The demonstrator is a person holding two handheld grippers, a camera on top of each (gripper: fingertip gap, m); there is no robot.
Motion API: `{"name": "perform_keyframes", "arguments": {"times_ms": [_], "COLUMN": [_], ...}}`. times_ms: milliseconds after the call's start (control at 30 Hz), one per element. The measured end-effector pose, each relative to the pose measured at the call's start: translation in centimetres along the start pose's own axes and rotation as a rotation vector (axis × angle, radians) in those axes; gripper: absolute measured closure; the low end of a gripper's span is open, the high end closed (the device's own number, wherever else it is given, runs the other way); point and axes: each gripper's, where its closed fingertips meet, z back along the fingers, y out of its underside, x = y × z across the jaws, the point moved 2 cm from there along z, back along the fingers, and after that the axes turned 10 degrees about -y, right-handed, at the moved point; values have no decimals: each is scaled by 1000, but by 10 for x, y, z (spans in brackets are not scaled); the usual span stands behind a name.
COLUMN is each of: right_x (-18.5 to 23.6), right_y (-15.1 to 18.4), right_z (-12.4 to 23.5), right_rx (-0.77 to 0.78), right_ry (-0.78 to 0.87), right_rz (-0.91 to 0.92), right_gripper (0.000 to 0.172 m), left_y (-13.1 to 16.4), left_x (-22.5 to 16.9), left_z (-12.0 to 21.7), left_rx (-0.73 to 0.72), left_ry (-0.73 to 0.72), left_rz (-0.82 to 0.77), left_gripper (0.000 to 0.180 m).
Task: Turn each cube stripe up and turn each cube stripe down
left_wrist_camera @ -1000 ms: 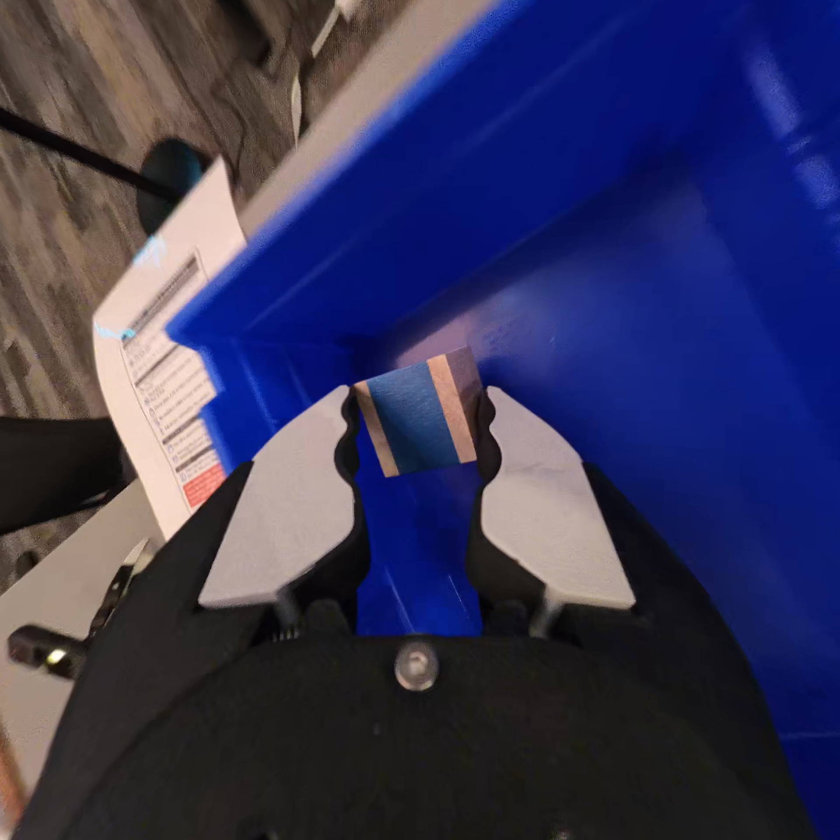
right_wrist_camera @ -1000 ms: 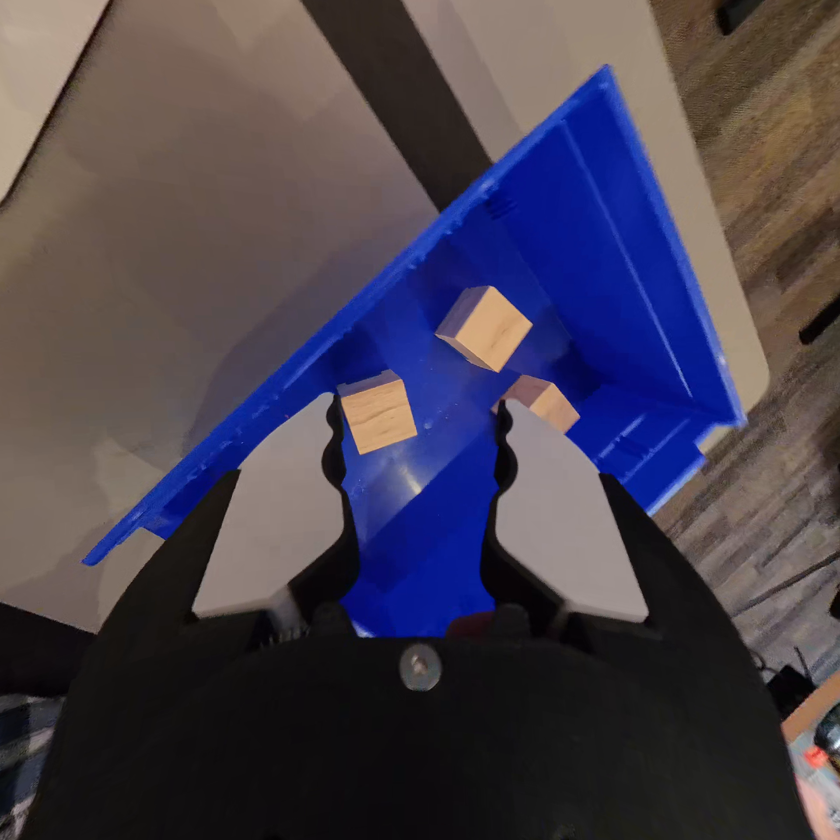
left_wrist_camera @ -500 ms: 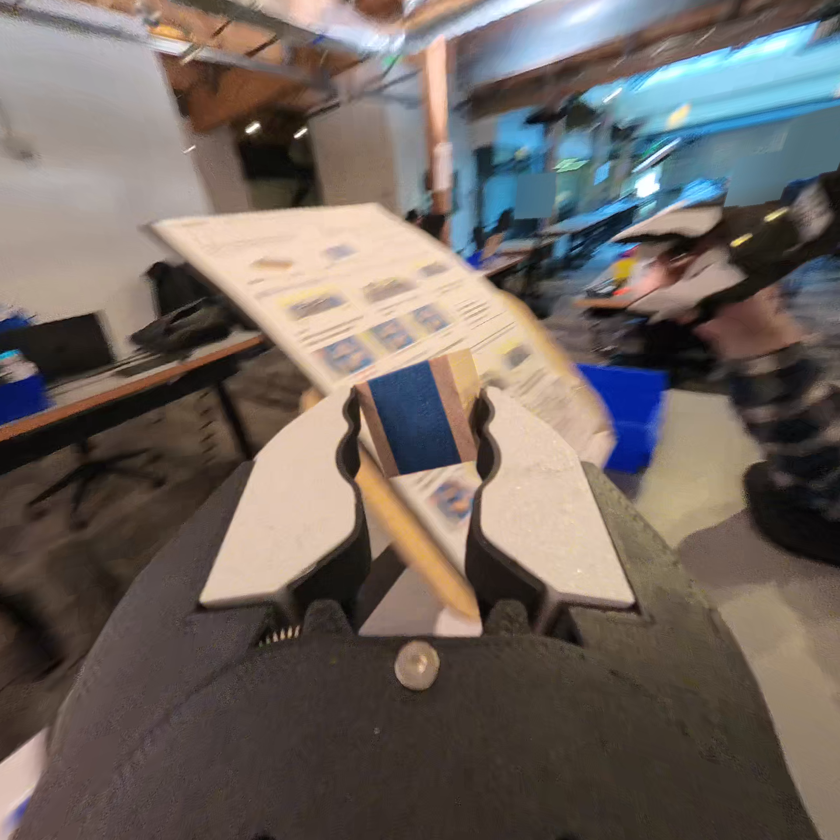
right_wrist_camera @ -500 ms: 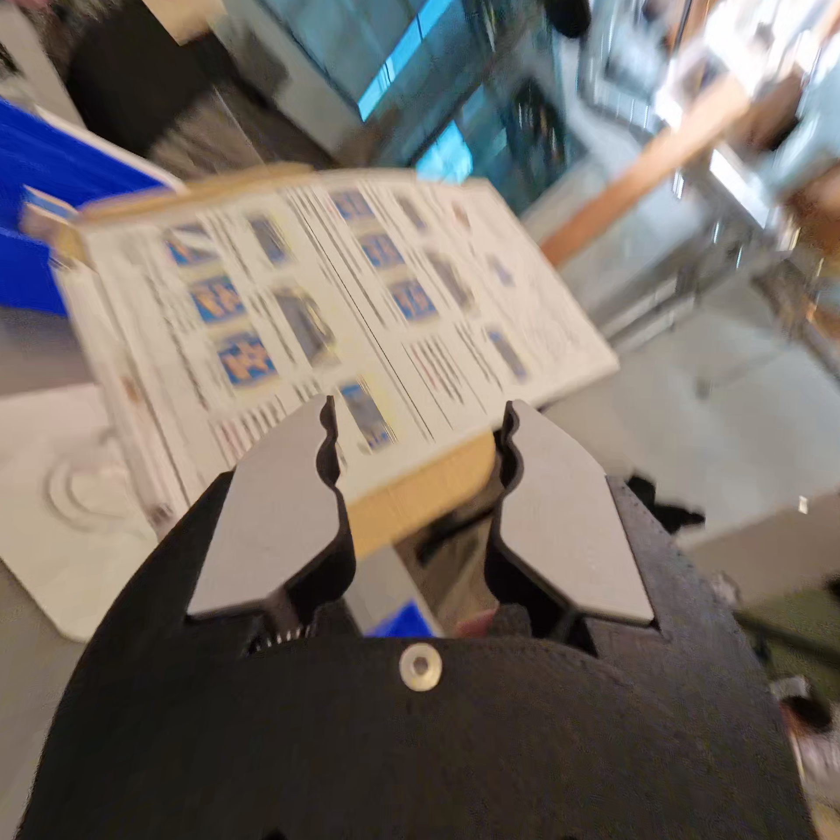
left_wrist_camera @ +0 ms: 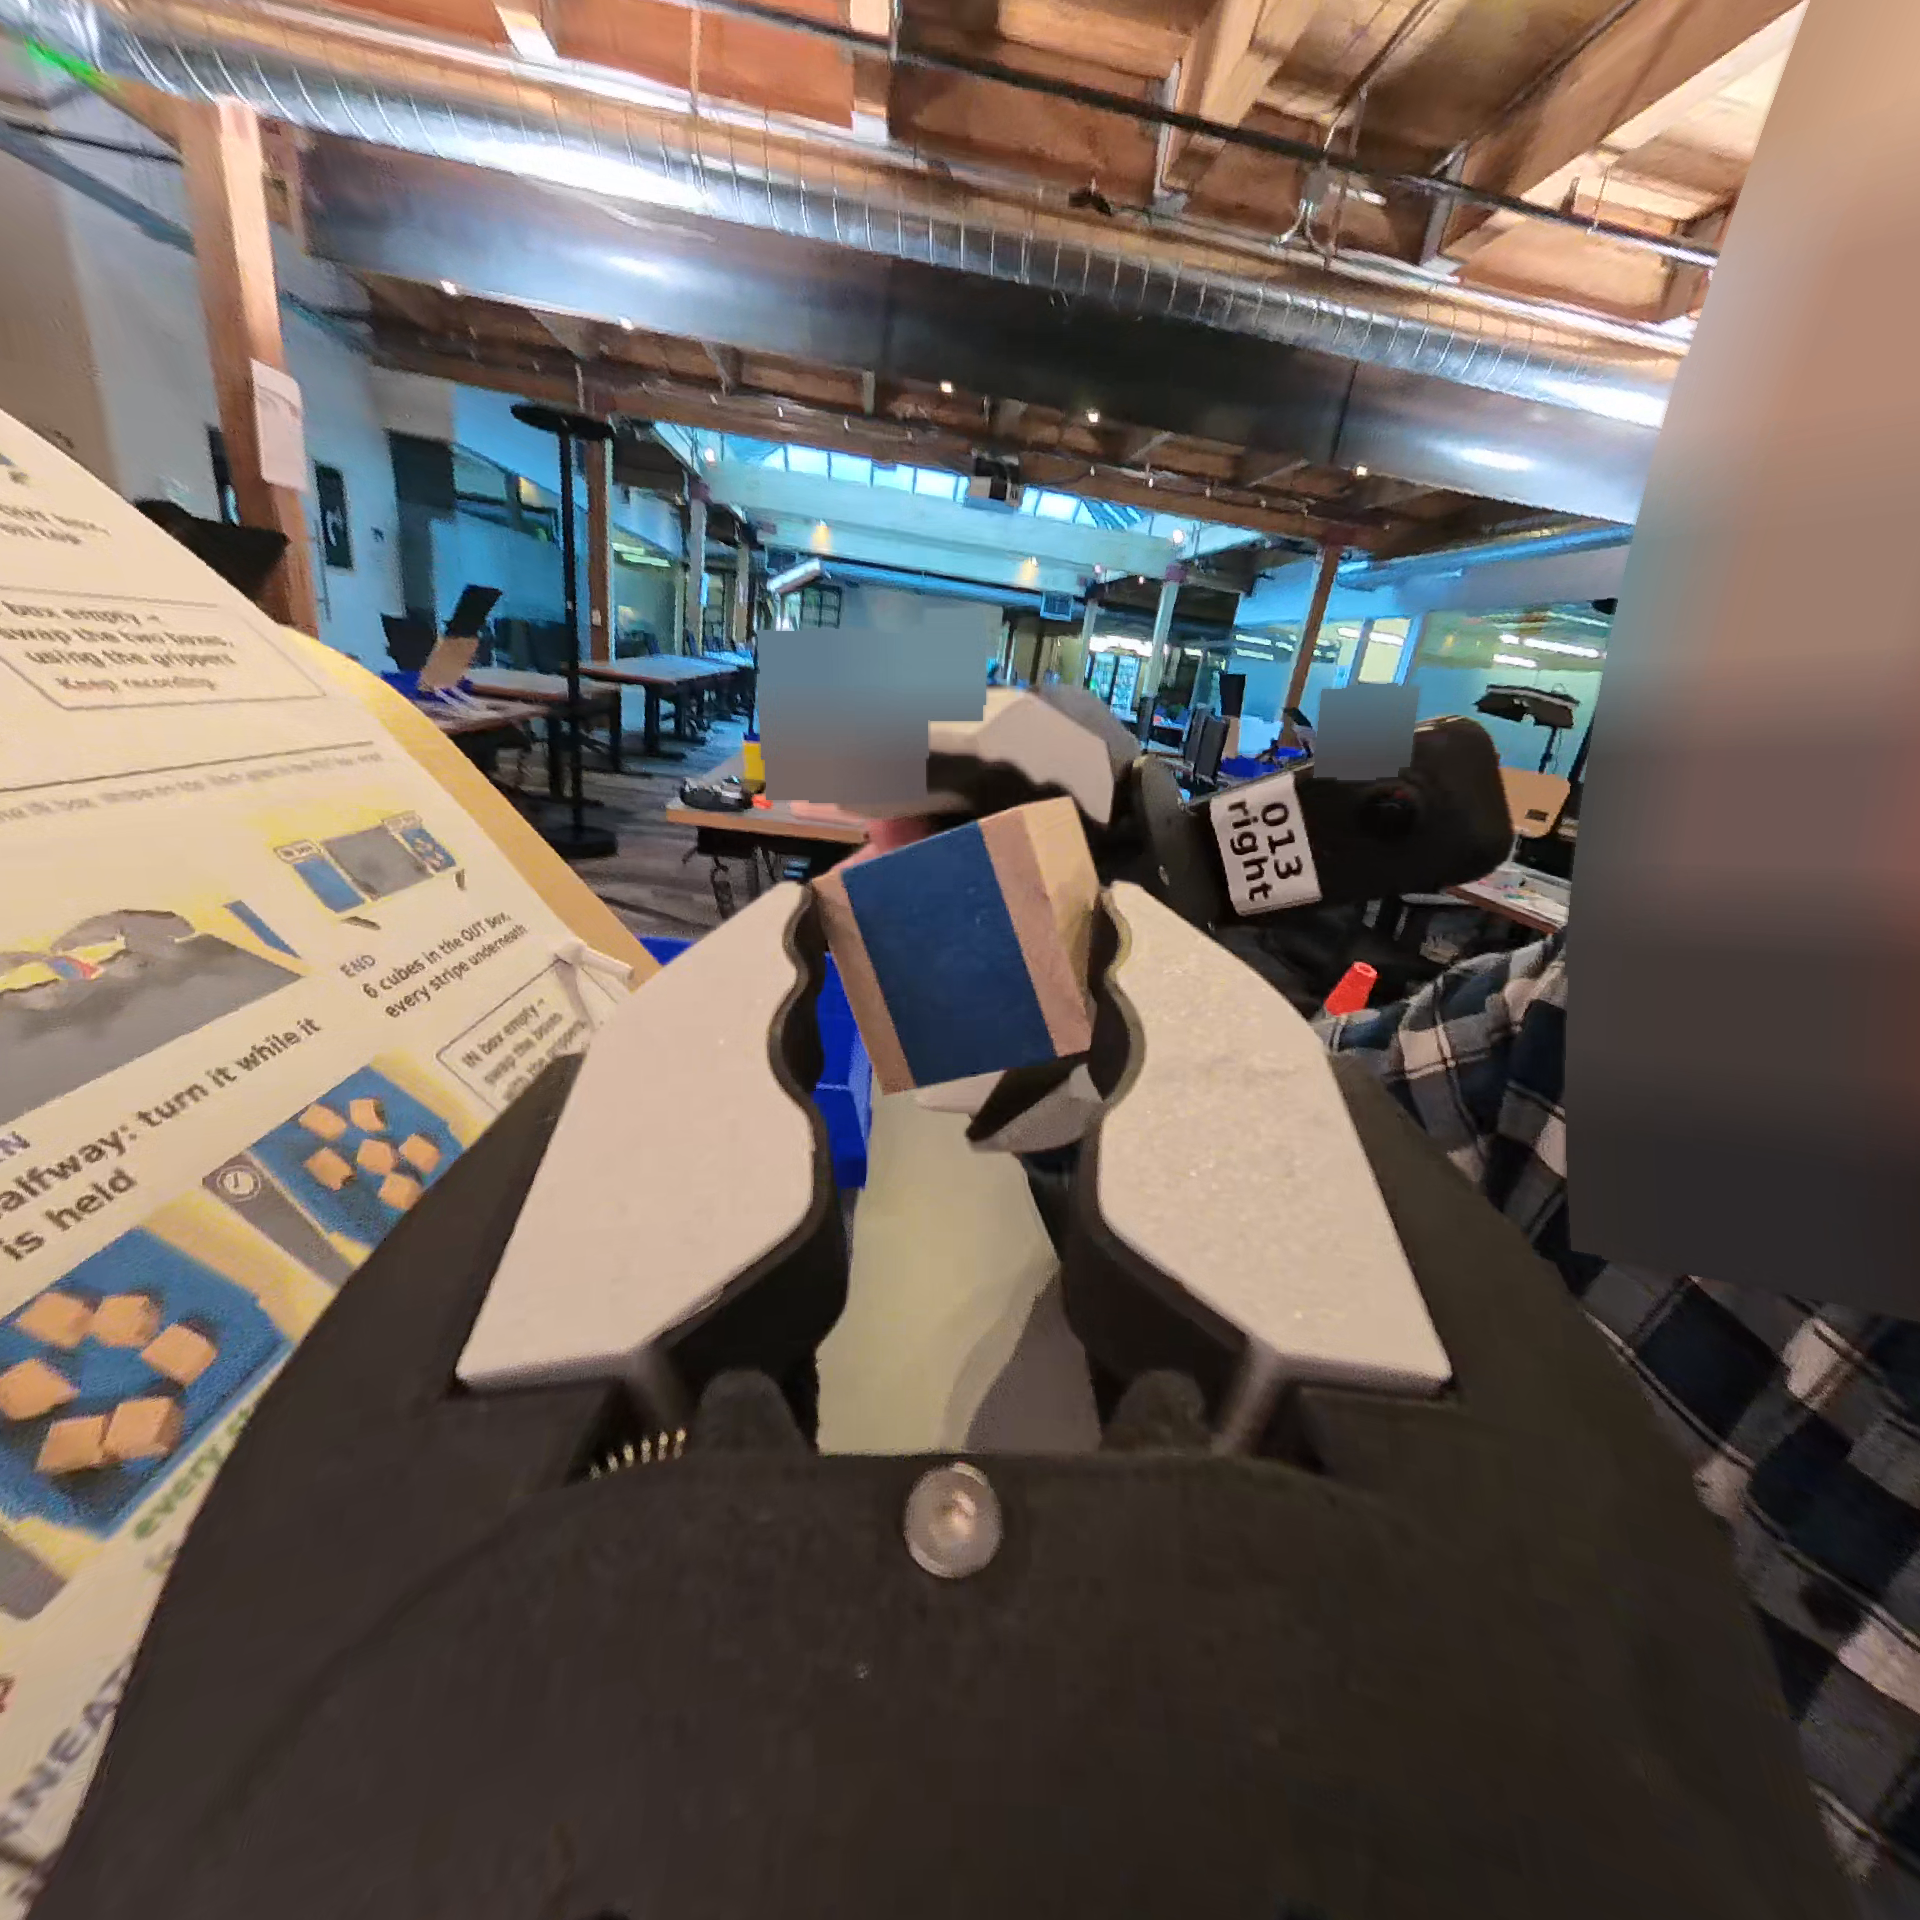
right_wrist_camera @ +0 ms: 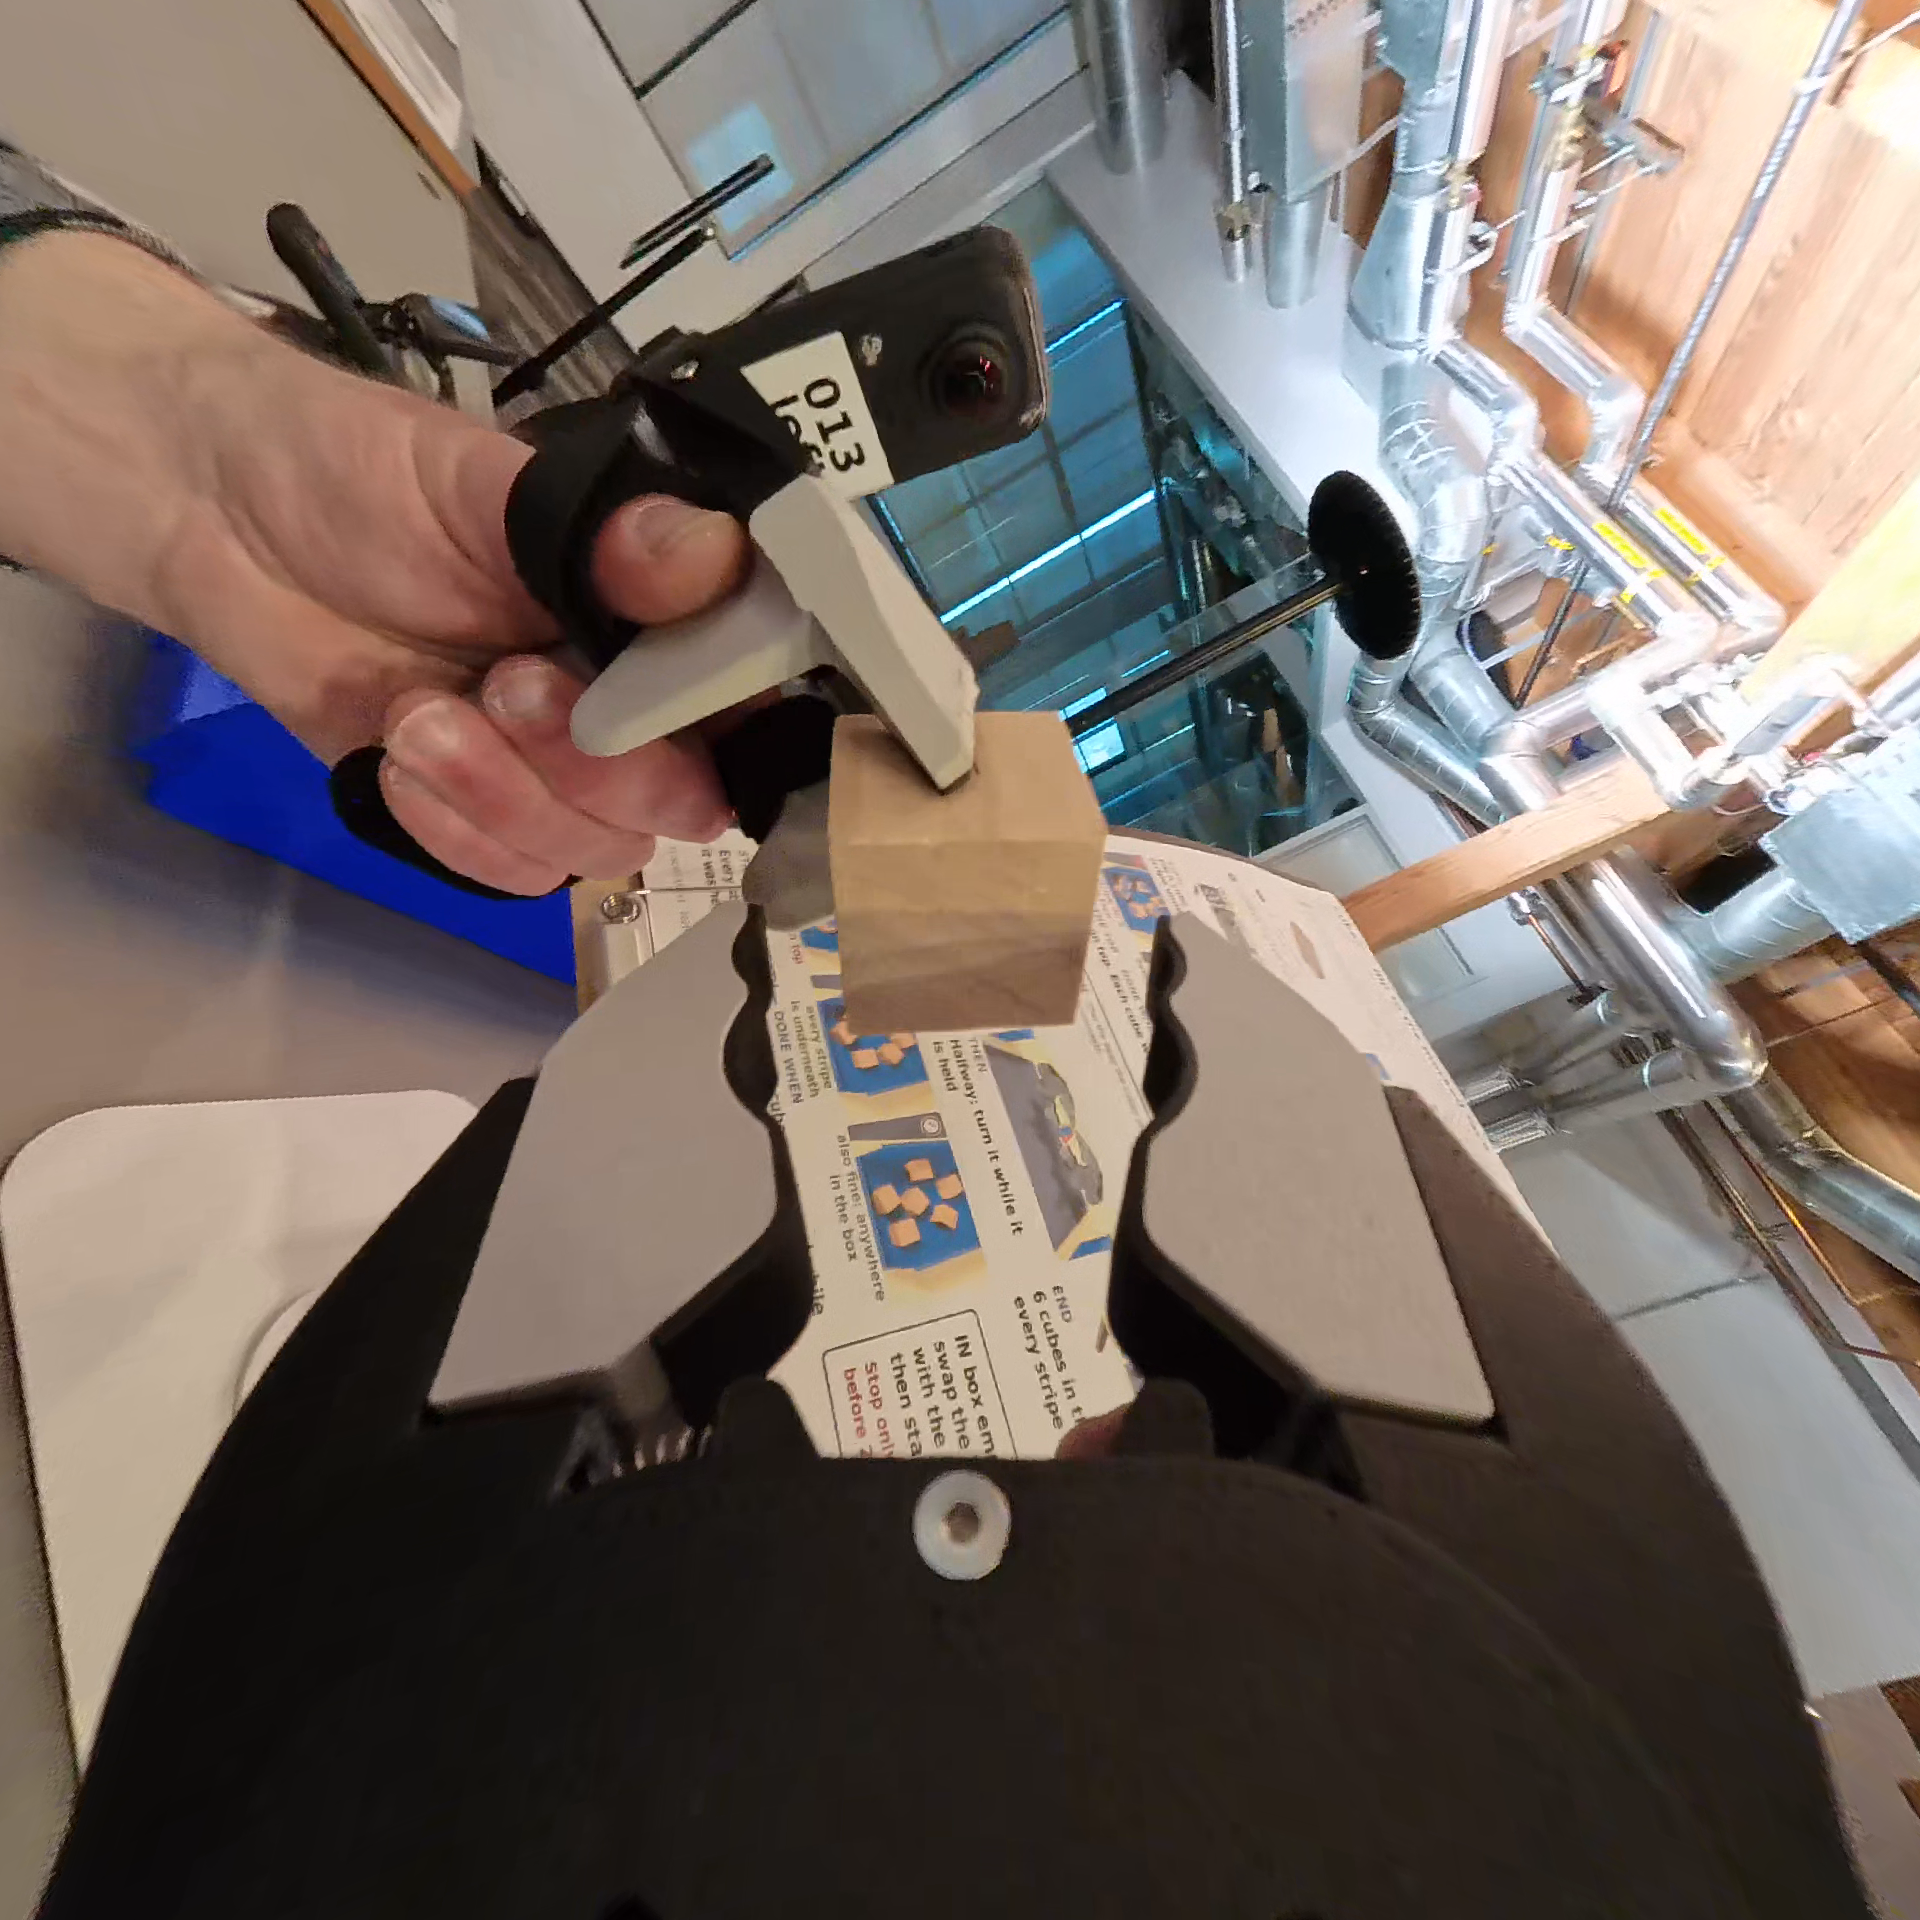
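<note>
The left gripper (left_wrist_camera: pixel 954 971) pinches a wooden cube (left_wrist_camera: pixel 961 961) up in the air, 1 jaw pressed on each side. The cube's blue stripe (left_wrist_camera: pixel 940 956) faces the left camera. The right gripper (right_wrist_camera: pixel 961 971) has its jaws spread wide, with the cube between them but not touching. A hand (right_wrist_camera: pixel 312 582) holds the left gripper. Behind are a paper sheet with pictures (right_wrist_camera: pixel 977 1195), a blue bin (right_wrist_camera: pixel 260 769) and the table (right_wrist_camera: pixel 208 987).

- Exposed wooden ceiling beams (left_wrist_camera: pixel 1049 94) with silver ducts (left_wrist_camera: pixel 935 223) beneath.
- Small ceiling lights (left_wrist_camera: pixel 945 387) glowing.
- Long tables (left_wrist_camera: pixel 644 675) on a dark floor (left_wrist_camera: pixel 634 873).
- Bright windows (left_wrist_camera: pixel 904 480) at the far end.
</note>
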Motion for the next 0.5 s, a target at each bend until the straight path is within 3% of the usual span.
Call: {"name": "perform_keyframes", "arguments": {"times_ms": [100,300,367,500], "right_x": [6,-13,-37,-72], "right_y": [1,7,34,134], "right_z": [-1,14,33,99], "right_rx": [12,78,192,602], "right_ry": [1,-37,-63,-69], "right_rz": [63,-23,-164,-478], "right_gripper": [126,126,126,126], "left_y": [6,-4,-15,-36], "left_x": [-6,-9,-4,5], "left_z": [-4,1,9,27], "left_rx": [13,-27,-36,-33], "left_ry": [33,-10,-81,-250], "left_rz": [8,-83,-174,-391], "left_gripper": [133,130,132,147]}}
